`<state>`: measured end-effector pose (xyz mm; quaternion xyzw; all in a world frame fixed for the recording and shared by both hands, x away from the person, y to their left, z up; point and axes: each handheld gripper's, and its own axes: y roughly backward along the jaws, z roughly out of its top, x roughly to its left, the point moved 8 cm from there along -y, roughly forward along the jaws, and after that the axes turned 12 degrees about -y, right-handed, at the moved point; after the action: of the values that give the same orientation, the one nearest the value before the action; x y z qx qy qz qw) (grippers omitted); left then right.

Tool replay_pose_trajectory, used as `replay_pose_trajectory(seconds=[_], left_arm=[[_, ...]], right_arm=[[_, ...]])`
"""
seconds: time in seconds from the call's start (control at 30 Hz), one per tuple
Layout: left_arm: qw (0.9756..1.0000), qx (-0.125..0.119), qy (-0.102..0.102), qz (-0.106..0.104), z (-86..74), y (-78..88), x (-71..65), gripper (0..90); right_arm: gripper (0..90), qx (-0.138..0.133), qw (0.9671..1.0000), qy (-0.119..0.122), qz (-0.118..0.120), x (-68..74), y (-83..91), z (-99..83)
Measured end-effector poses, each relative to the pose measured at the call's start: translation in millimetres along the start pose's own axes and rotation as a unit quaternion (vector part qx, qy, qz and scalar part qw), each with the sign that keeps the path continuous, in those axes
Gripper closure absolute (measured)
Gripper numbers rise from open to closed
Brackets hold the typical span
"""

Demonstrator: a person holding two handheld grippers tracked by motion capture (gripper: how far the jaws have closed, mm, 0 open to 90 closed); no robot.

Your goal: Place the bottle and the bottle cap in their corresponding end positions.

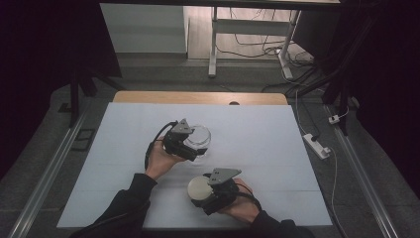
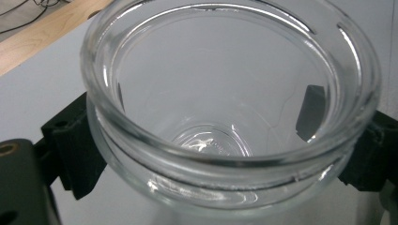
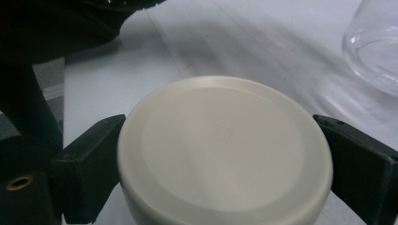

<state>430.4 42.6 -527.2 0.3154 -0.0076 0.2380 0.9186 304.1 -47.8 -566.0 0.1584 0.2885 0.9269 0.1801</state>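
Clear round glass jar (image 1: 199, 140) and smooth cream disc-shaped lid (image 1: 200, 188), apart on pale sheet (image 1: 267, 148).
Left gripper (image 1: 194, 145) clamped around thick-rimmed jar; right gripper (image 1: 204, 194) pinching matte lid, just nearer than jar.

A pale wooden surface (image 1: 148, 97) carries a white sheet (image 1: 267, 144); a clear glass jar (image 1: 200, 139) stands on the sheet.

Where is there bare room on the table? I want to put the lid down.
The white table sheet is bare right of the glass jar out to its right edge, and along the far wooden strip. Also left of the left gripper. Crowded: the middle near edge, where the right gripper holds the lid.
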Motion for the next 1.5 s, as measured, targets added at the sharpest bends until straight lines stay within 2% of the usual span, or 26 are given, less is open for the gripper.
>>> replay_pose_trajectory(seconds=[0.2, 0.43, 0.77, 1.0, 1.27, 1.4, 1.5], left_arm=[[1.0000, 0.003, 0.000, 0.001, -3.2, -5.9, 0.2, 7.3], [1.0000, 0.007, 0.005, 0.004, -7.5, -12.7, 1.7, 7.3], [0.9995, 0.009, 0.020, 0.023, -15.0, -21.6, 11.8, 7.3], [0.9992, 0.015, 0.017, 0.033, -18.6, -28.2, 16.7, 7.3], [0.9994, 0.013, 0.016, 0.029, -19.1, -30.0, 17.3, 7.1], [0.9991, 0.013, 0.031, 0.025, -20.8, -30.2, 19.0, 6.9], [0.9990, 0.016, 0.030, 0.028, -20.9, -30.3, 18.7, 6.7]], right_arm=[[7.3, 0.010, 0.9999, 0.010, -0.008, -2.9, -7.7, -4.1], [7.2, 0.024, 0.9995, 0.009, -0.019, -9.0, -15.8, -8.9], [7.2, 0.035, 0.9991, 0.006, -0.024, -12.5, -21.4, -11.9], [7.1, 0.048, 0.9984, 0.002, -0.029, -14.0, -22.4, -14.3], [7.0, 0.069, 0.9970, 0.003, -0.036, -15.5, -24.2, -18.0], [6.9, 0.074, 0.9962, 0.011, -0.045, -15.6, -25.0, -19.1], [6.8, 0.075, 0.9961, 0.008, -0.044, -15.8, -24.5, -19.3]])
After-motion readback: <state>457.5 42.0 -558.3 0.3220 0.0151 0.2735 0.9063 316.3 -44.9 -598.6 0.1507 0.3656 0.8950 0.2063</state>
